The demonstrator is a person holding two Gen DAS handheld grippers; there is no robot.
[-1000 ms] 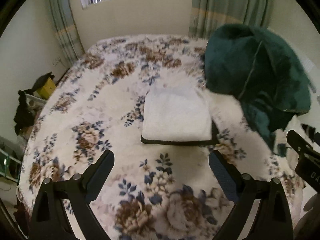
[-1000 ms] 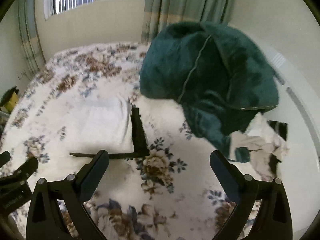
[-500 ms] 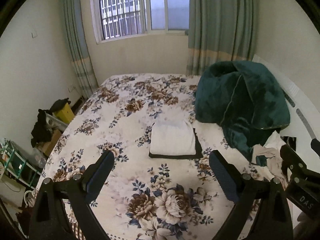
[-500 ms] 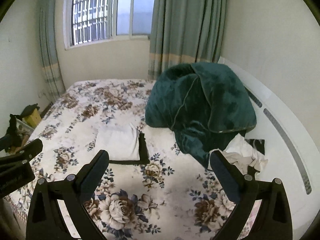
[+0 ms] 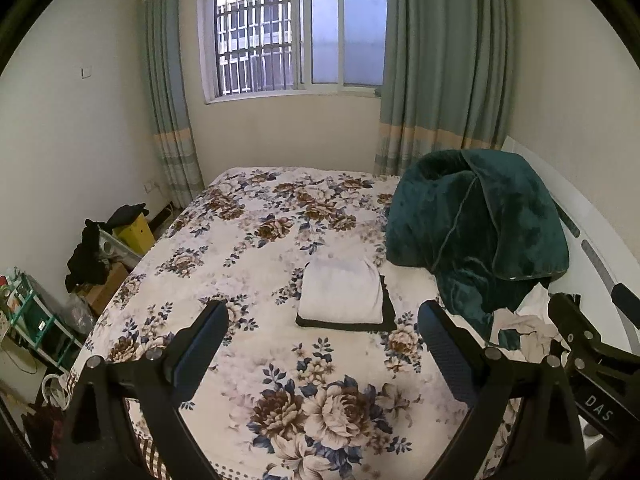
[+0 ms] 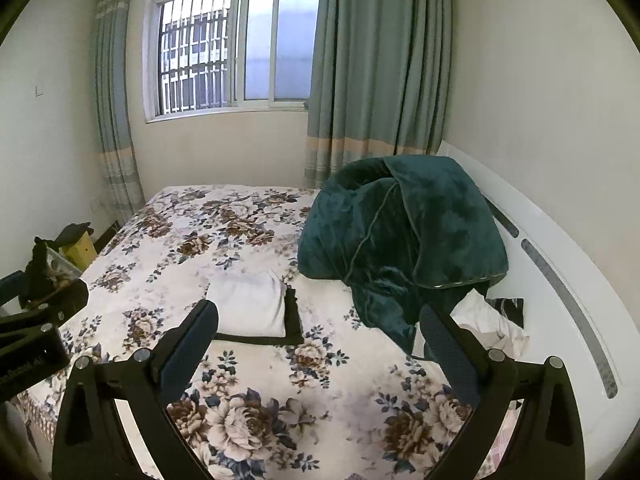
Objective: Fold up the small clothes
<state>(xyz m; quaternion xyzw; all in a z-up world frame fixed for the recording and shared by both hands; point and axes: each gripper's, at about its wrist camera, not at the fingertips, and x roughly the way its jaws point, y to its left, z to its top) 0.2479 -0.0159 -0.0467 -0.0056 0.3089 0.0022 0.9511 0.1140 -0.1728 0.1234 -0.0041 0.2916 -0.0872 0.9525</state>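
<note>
Both tools hang above the near end of the bed (image 5: pixel 248 216), the left gripper (image 5: pixel 322 344) and the right gripper (image 6: pixel 318 340) each with jaws spread wide and nothing between them. Out in the middle of the flowered bedspread lies the folded white garment (image 5: pixel 342 290), stacked on a folded black garment (image 5: pixel 387 312) whose edge shows along the front and right side. Just to the right, near the stack, a heaped dark green blanket (image 5: pixel 480 224) slumps against the white headboard (image 6: pixel 560 280), with crumpled white clothes (image 6: pixel 486 318) at its foot. Boxes and clutter (image 5: pixel 100 248) crowd the floor at the left, below the curtained window (image 5: pixel 300 32).
</note>
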